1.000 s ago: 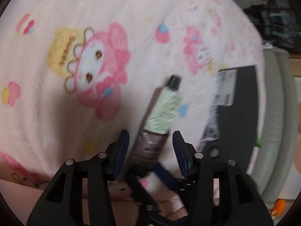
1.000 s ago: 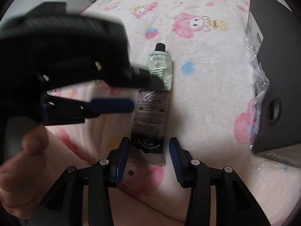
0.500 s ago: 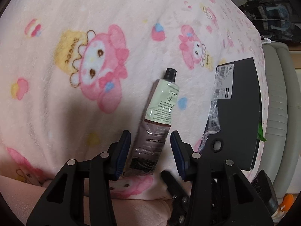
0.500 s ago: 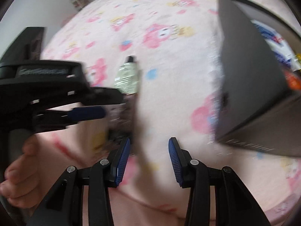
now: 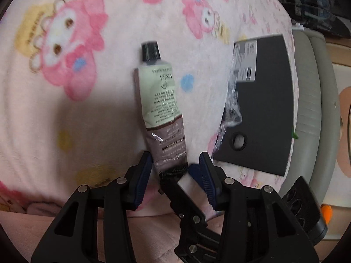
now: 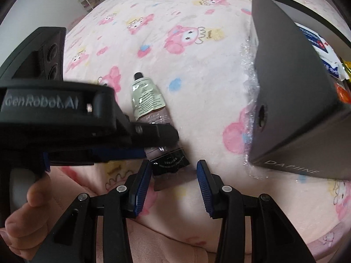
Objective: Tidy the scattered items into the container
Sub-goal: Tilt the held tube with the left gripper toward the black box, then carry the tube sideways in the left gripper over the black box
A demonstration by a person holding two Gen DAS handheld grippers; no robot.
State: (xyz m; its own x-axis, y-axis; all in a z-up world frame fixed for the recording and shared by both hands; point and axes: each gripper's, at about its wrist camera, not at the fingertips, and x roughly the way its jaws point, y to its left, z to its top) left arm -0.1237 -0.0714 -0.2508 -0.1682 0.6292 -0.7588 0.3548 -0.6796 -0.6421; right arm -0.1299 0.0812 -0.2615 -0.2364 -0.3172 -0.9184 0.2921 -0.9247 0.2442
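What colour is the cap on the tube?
Black; the cap shows best in the left wrist view, on the tube.

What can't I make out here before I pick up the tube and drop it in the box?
- Right wrist view: the left gripper crosses the tube, hiding its middle.
- Left wrist view: a finger of the right gripper covers the tube's crimped end.
- Right wrist view: the black box runs off the right edge; most of its contents are unseen.
- Both views: the tube's small print is too blurred to read.
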